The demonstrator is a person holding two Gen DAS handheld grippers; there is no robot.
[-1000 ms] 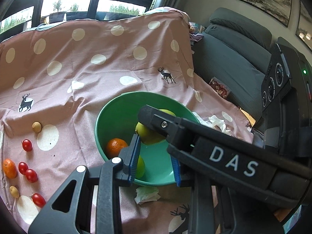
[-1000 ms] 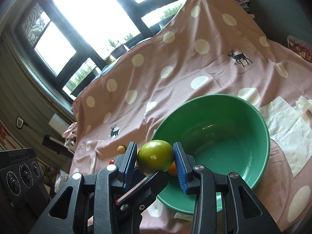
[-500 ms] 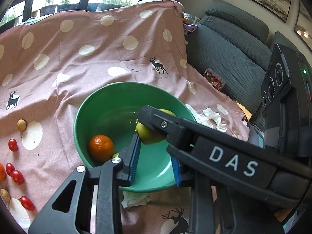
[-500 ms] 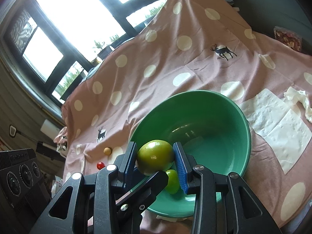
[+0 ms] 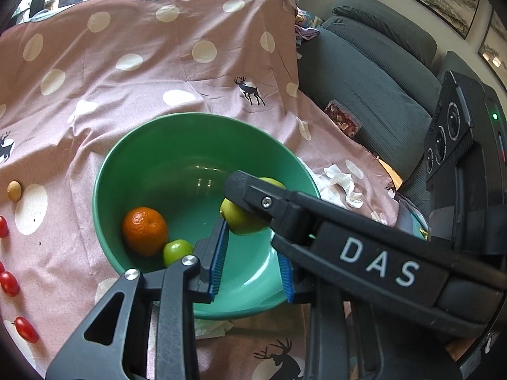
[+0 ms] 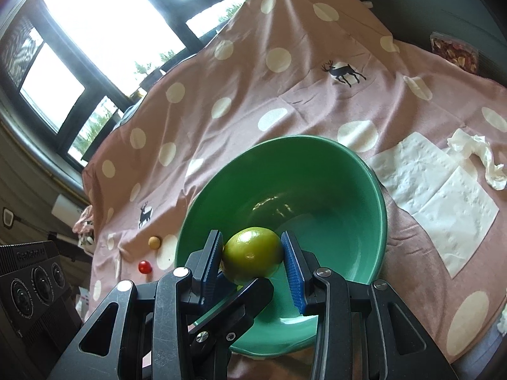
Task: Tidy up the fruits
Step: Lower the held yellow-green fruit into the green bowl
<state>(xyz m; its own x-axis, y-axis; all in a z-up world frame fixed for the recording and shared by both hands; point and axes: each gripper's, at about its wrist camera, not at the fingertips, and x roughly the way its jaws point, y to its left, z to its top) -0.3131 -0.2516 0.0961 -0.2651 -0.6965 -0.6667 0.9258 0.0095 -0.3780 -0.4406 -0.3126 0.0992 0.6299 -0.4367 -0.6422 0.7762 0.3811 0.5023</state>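
A green bowl (image 5: 133, 145) (image 6: 317, 141) stands on a pink polka-dot cloth (image 5: 126, 88). In it lie an orange (image 5: 144, 231) and a small green fruit (image 5: 177, 251). My right gripper (image 6: 253, 259) is shut on a larger yellow-green citrus fruit (image 6: 253, 256) (image 5: 242, 220) and holds it over the near side of the bowl, above its floor. My left gripper (image 5: 252, 264) hovers over the bowl's near rim, its blue pads a little apart with nothing between them. The right gripper's arm crosses in front of it.
Cherry tomatoes (image 5: 9, 283) and a tan round fruit (image 5: 14, 190) (image 6: 154, 242) lie on the cloth left of the bowl. White tissues (image 6: 443, 199) (image 5: 343, 183) lie to its right. A grey sofa (image 5: 374, 72) with a snack bag (image 5: 343, 120) borders the right edge.
Both grippers have come forward and down over the bowl, which fills more of each view. The citrus fruit has stayed in the right gripper's pads. The left jaws have kept their gap.
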